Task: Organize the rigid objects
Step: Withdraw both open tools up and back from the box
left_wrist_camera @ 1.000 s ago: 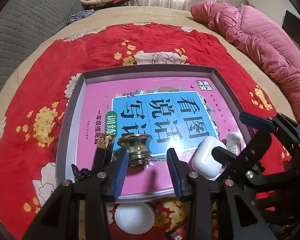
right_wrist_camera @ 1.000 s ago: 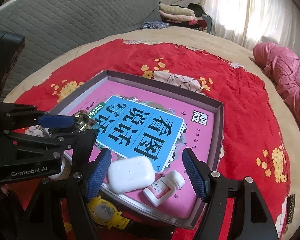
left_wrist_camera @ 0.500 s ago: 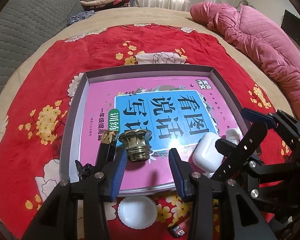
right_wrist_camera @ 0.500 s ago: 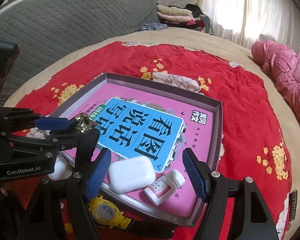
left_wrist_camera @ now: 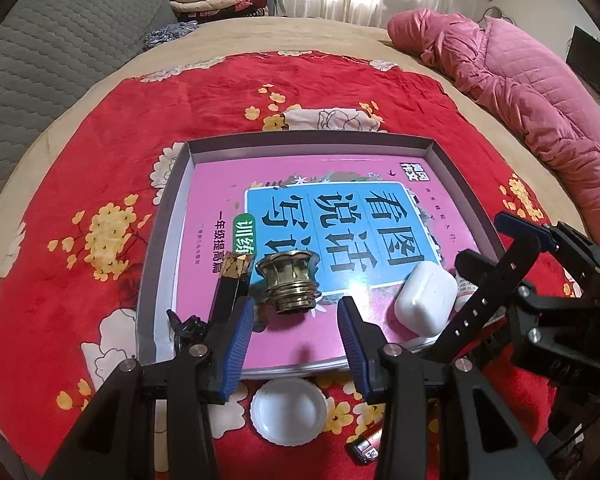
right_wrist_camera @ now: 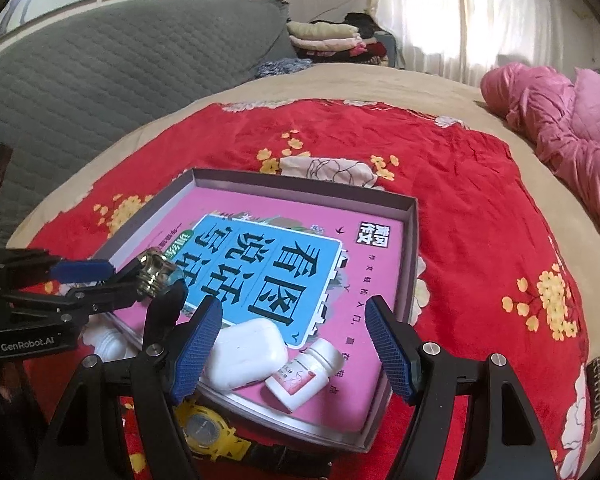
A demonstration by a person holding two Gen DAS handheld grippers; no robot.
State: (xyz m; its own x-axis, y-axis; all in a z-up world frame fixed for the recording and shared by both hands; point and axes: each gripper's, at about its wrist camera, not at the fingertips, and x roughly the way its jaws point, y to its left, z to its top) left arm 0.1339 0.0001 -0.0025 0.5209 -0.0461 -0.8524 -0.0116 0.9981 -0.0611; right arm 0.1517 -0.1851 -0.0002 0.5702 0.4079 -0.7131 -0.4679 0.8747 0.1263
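The brass knob [left_wrist_camera: 290, 283] stands on the pink book [left_wrist_camera: 300, 200] near the tray's [left_wrist_camera: 168, 216] near-left corner, just ahead of the left gripper [left_wrist_camera: 296, 334], whose jaws are spread and empty. The right gripper [right_wrist_camera: 294, 346] likewise gapes over the white case [right_wrist_camera: 246, 352] and pill bottle [right_wrist_camera: 302, 372]. On the glossy cover the knob could tip or roll if a finger clips it.

A shallow grey cardboard tray [left_wrist_camera: 168, 216] lies on the red flowered blanket [left_wrist_camera: 112, 128] in the middle of the bed. A pink workbook [left_wrist_camera: 300, 336] fills the tray. On its near part stand a brass threaded fitting [left_wrist_camera: 290, 280] at left, a white earbud case [left_wrist_camera: 426, 298] at right, and a small white pill bottle [right_wrist_camera: 300, 372] beside the case. A white round lid [left_wrist_camera: 288, 410] lies on the blanket before the tray's near edge.
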